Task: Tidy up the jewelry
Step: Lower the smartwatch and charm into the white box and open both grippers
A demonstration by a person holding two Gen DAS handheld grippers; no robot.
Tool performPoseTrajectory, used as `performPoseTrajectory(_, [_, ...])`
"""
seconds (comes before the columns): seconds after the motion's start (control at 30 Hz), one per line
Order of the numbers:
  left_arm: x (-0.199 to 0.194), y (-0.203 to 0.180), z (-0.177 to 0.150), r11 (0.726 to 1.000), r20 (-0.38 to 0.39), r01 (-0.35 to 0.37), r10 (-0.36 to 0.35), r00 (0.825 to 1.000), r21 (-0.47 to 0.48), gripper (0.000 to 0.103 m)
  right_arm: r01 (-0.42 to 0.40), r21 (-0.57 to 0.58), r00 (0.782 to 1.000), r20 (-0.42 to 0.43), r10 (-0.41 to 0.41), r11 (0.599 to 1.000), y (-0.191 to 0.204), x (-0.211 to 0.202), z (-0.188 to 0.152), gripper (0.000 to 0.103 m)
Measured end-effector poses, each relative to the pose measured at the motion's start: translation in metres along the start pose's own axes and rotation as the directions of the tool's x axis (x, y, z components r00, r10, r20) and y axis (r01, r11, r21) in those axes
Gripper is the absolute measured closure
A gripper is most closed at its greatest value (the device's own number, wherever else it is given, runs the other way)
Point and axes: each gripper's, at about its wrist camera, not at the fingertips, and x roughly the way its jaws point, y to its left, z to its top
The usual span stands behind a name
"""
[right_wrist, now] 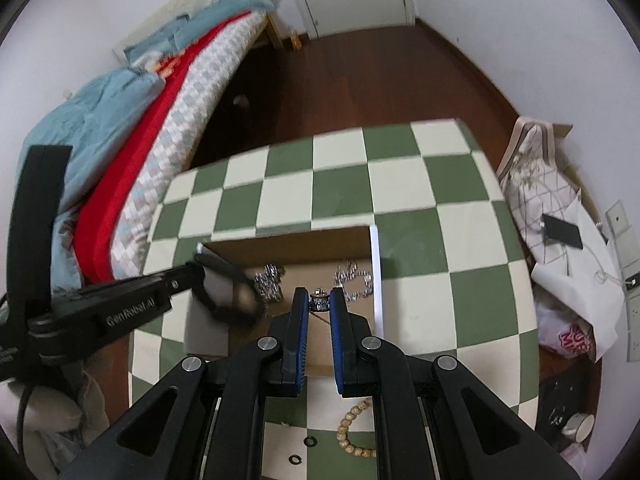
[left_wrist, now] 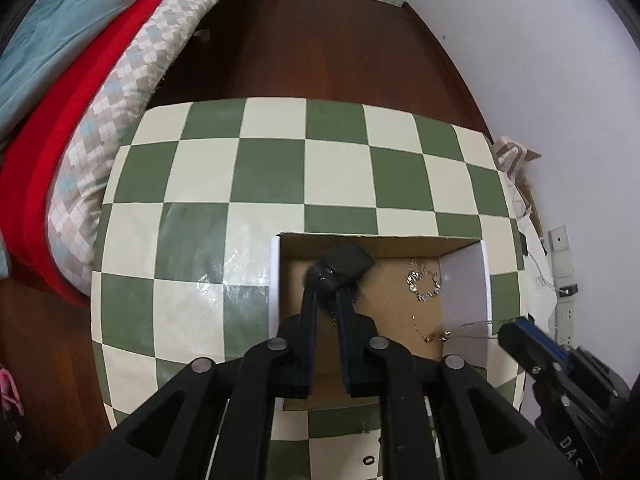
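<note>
An open cardboard box sits on the checkered table. My left gripper is shut on a black furry hair tie and holds it inside the box; it also shows in the right wrist view. My right gripper is shut on a small silver pendant whose thin chain hangs into the box. In the left wrist view the right gripper is at the box's right wall with the chain trailing. A silver bracelet lies on the box floor.
The green and cream checkered table holds a wooden bead bracelet and two small black rings near its front edge. A bed stands left. Bags and clutter lie at the right wall.
</note>
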Motion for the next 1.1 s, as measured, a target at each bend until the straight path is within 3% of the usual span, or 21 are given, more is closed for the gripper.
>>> performPoseTrajectory(0.03, [-0.002, 0.001, 0.000, 1.000, 0.009, -0.002, 0.002, 1.000, -0.003, 0.089, -0.006, 0.009, 1.000, -0.017, 0.006, 1.000, -0.002, 0.004, 0.000, 0.092])
performPoseTrajectory(0.07, [-0.005, 0.002, 0.000, 1.000, 0.019, -0.002, 0.002, 1.000, -0.006, 0.080, -0.008, 0.014, 0.999, -0.032, 0.009, 1.000, -0.003, 0.007, 0.001, 0.091])
performPoseTrajectory(0.1, [-0.008, 0.003, 0.000, 1.000, 0.029, -0.005, 0.006, 1.000, -0.008, 0.058, -0.006, 0.015, 0.998, -0.055, 0.007, 1.000, -0.005, 0.012, 0.002, 0.091])
performPoseTrajectory(0.13, [-0.011, 0.004, 0.001, 1.000, 0.037, -0.012, 0.013, 0.999, -0.009, 0.043, -0.005, 0.020, 0.998, -0.067, 0.007, 1.000, -0.005, 0.014, 0.002, 0.091])
performPoseTrajectory(0.17, [-0.014, 0.006, 0.002, 1.000, 0.051, -0.019, 0.020, 0.998, -0.013, 0.016, -0.001, 0.024, 0.997, -0.075, 0.003, 1.000, -0.006, 0.015, 0.003, 0.090])
performPoseTrajectory(0.2, [-0.017, 0.008, 0.003, 1.000, 0.066, -0.023, 0.024, 0.998, -0.019, 0.009, 0.006, 0.022, 0.997, -0.082, -0.004, 1.000, -0.006, 0.017, 0.003, 0.081])
performPoseTrajectory(0.23, [-0.023, 0.011, 0.002, 0.999, 0.082, -0.030, 0.032, 0.996, -0.024, 0.009, 0.009, 0.025, 0.996, -0.089, -0.006, 1.000, -0.006, 0.018, 0.003, 0.062])
performPoseTrajectory(0.27, [-0.025, 0.012, 0.003, 0.999, 0.089, -0.039, 0.041, 0.995, -0.025, 0.009, 0.010, 0.029, 0.995, -0.095, -0.007, 1.000, -0.007, 0.019, 0.003, 0.051])
performPoseTrajectory(0.3, [-0.029, 0.014, 0.003, 0.998, 0.100, -0.058, 0.060, 0.993, -0.025, 0.008, 0.014, 0.030, 0.995, -0.099, -0.011, 0.999, -0.007, 0.019, 0.003, 0.033])
performPoseTrajectory(0.37, [-0.034, 0.017, 0.003, 0.995, 0.116, -0.097, 0.100, 0.988, -0.029, 0.001, 0.037, 0.018, 0.995, -0.094, -0.035, 0.999, -0.004, 0.018, 0.003, 0.028])
performPoseTrajectory(0.43, [-0.040, 0.020, -0.001, 0.990, 0.146, -0.141, 0.142, 0.979, -0.024, 0.001, 0.071, -0.001, 0.993, -0.090, -0.070, 0.998, -0.001, 0.016, 0.002, 0.024])
performPoseTrajectory(0.53, [-0.046, 0.024, -0.010, 0.975, 0.180, -0.222, 0.222, 0.958, -0.020, 0.000, 0.154, -0.046, 0.983, -0.089, -0.158, 0.987, 0.005, 0.017, -0.002, 0.003])
performPoseTrajectory(0.8, [-0.053, 0.030, -0.042, 0.951, 0.205, -0.308, 0.310, 0.928, -0.041, 0.000, 0.245, -0.074, 0.966, -0.059, -0.250, 0.967, 0.011, 0.011, -0.019, 0.000])
performPoseTrajectory(0.9, [-0.060, 0.029, -0.054, 0.957, 0.219, -0.287, 0.290, 0.932, -0.045, 0.000, 0.244, -0.064, 0.968, -0.043, -0.247, 0.968, 0.011, 0.002, -0.025, 0.000])
performPoseTrajectory(1.1, [-0.083, 0.018, -0.075, 0.951, 0.280, -0.305, 0.305, 0.910, -0.044, 0.001, 0.248, -0.058, 0.969, 0.007, -0.248, 0.967, 0.014, -0.025, -0.038, 0.000])
